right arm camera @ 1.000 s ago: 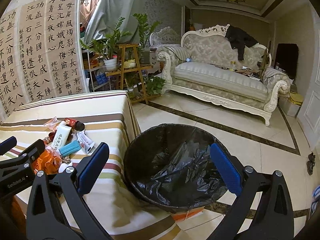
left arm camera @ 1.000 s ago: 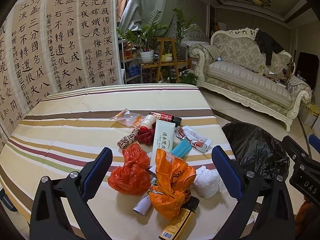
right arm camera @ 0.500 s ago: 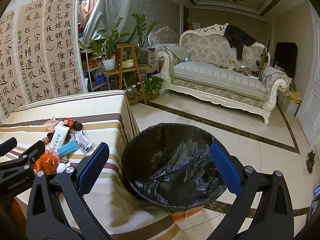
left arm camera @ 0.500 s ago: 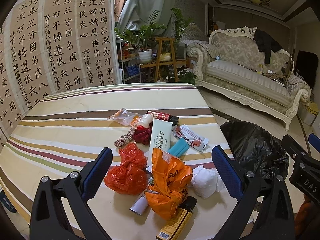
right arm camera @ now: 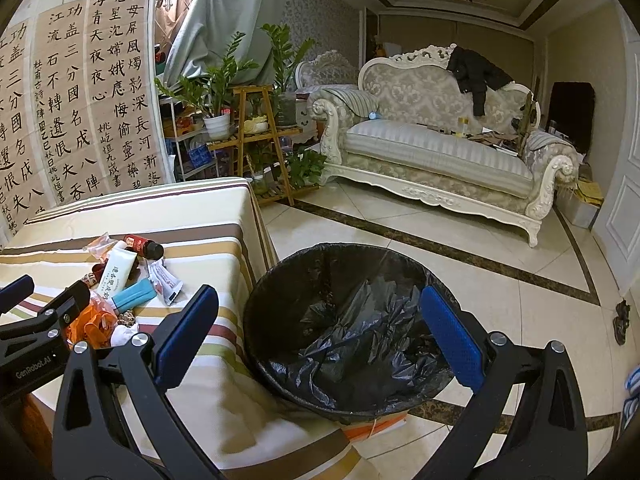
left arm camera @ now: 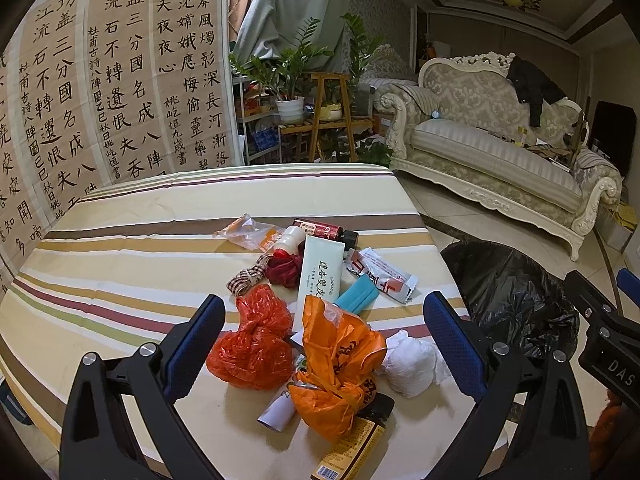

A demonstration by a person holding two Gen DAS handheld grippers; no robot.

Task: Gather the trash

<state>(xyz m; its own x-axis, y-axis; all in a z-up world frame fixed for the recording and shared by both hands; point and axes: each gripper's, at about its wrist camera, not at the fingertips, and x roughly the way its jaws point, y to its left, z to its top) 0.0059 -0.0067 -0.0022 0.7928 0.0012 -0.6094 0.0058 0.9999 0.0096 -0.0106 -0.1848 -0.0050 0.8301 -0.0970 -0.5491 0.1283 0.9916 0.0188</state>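
Observation:
A heap of trash lies on the striped table (left arm camera: 120, 264): a red plastic bag (left arm camera: 256, 340), an orange plastic bag (left arm camera: 336, 364), a white wad (left arm camera: 412, 360), a pale tube (left arm camera: 322, 272), a blue packet (left arm camera: 358, 298) and a dark bottle (left arm camera: 324, 232). My left gripper (left arm camera: 324, 332) hovers open just above the near bags, with nothing between its fingers. My right gripper (right arm camera: 320, 320) stands open over the bin (right arm camera: 348, 332), which is lined with a black bag and sits on the floor beside the table's right edge.
A cream sofa (right arm camera: 440, 152) stands across the tiled floor (right arm camera: 500, 264). Plants on wooden stands (right arm camera: 256, 128) sit behind the table. Calligraphy sheets (left arm camera: 100, 92) cover the wall at left. The far half of the table (right arm camera: 160, 216) holds no objects.
The left gripper has drawn back slightly and risen, so the trash heap sits a little higher in its view. The right gripper has barely shifted over the bin.

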